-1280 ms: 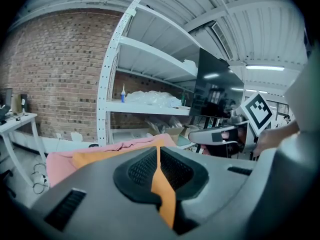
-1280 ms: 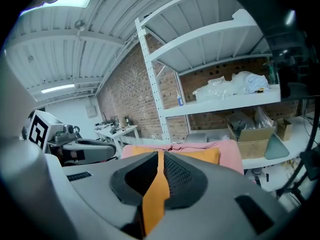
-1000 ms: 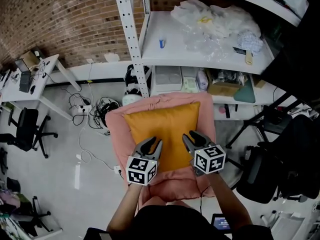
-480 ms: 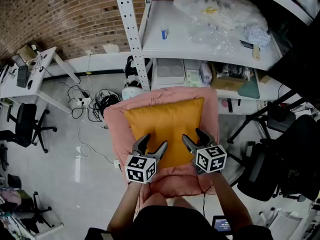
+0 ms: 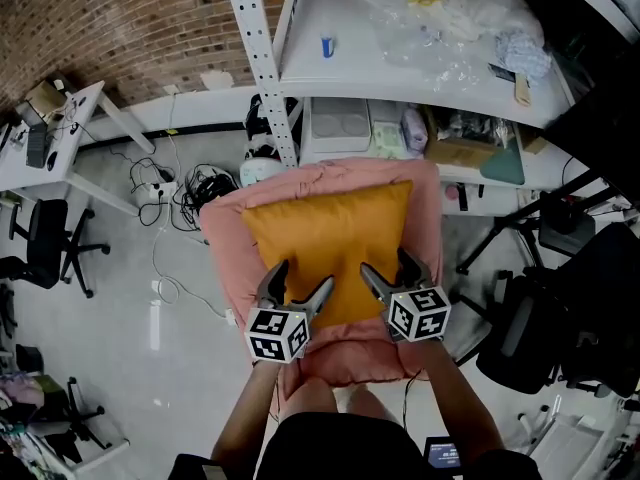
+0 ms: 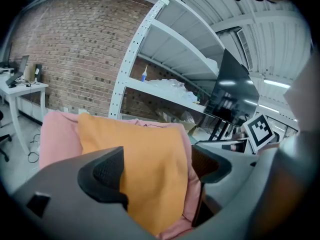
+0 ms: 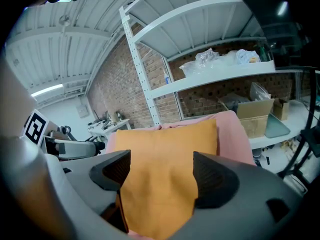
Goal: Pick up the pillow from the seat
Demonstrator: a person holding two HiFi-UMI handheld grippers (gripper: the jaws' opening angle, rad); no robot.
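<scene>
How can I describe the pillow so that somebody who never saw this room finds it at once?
Find the white metal shelf by the brick wall; a pink seat stands in front of it. The pillow lies on that seat. It is the only orange thing there, with pink all around it.

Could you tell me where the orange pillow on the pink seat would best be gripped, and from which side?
Probably the near edge of the pillow, one gripper toward each corner, coming from the front: it lies spread on the seat, that edge facing both. The left gripper and right gripper have just been opening, pillow between their jaws, unpinched.
</scene>
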